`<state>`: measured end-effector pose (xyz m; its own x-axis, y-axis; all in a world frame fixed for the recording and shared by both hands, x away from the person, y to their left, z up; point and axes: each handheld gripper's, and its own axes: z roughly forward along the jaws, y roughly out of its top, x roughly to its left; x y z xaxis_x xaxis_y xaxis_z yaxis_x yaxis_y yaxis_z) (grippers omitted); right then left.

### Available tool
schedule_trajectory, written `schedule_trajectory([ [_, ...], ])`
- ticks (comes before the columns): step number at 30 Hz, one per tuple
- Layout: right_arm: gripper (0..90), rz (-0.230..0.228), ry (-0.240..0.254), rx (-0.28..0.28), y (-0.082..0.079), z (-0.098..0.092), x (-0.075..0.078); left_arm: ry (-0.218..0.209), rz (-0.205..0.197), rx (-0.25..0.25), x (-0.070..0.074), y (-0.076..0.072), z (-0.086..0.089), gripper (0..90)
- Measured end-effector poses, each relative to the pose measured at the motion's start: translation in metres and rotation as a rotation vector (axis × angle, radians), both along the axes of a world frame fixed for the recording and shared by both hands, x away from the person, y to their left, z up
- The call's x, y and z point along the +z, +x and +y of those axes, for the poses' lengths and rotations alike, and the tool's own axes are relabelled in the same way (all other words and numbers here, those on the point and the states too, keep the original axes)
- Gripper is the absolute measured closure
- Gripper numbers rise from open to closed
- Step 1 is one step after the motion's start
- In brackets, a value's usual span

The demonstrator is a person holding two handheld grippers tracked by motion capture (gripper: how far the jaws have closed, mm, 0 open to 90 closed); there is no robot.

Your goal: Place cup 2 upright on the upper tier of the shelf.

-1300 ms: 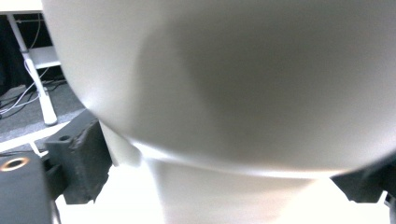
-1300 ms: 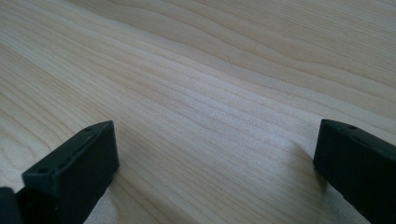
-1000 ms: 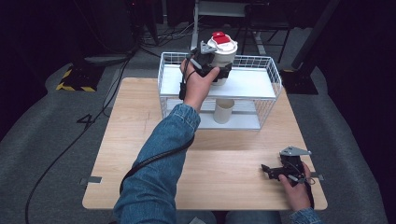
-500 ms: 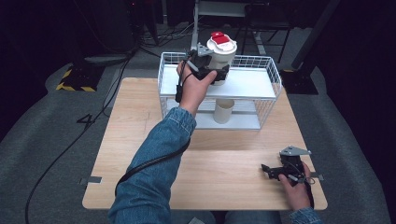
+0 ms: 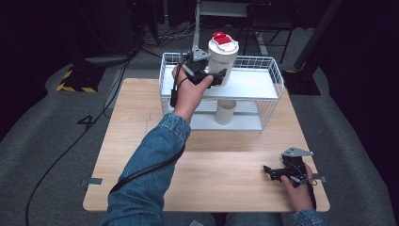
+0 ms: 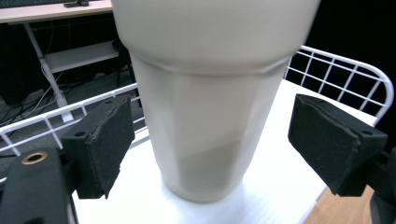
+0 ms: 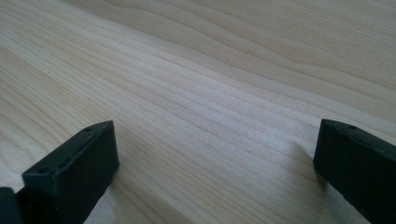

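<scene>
A tall white cup (image 5: 225,56) with a red lid stands on the top shelf of a white wire rack (image 5: 275,77). My left gripper (image 5: 220,73) is at the cup's lower part, reached in from the left. In the left gripper view the cup (image 6: 210,116) stands between the pads (image 6: 105,140), with a narrow gap on each side, so my left gripper (image 6: 210,154) is open around it. My right gripper (image 5: 268,171) rests at the front right of the wooden table (image 5: 141,141). In the right gripper view, my right gripper (image 7: 210,172) is open over bare wood.
A smaller cream cup (image 5: 226,112) stands on the rack's lower shelf, under the white one. The rack sits at the table's far edge. Dark floor, cables and stands surround the table.
The left hand has shifted slightly at the cup on the rack's top shelf. The cup stands where it was. The right hand has not moved.
</scene>
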<state>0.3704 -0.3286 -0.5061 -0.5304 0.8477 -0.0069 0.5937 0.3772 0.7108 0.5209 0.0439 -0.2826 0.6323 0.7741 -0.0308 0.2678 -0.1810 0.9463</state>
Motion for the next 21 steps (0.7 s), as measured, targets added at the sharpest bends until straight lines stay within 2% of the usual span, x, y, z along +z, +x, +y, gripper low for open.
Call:
schedule_trajectory([
  [15, 0.2, 0.001, -0.002, 0.001, 0.0, 0.0, 0.0, -0.01, -0.016, -0.038, 0.006, -0.049, 0.03, 15.3],
  [21, 0.2, 0.001, -0.004, 0.003, 0.001, 0.0, 0.0, 0.012, -0.019, -0.044, 0.007, -0.072, 0.045, 15.3],
])
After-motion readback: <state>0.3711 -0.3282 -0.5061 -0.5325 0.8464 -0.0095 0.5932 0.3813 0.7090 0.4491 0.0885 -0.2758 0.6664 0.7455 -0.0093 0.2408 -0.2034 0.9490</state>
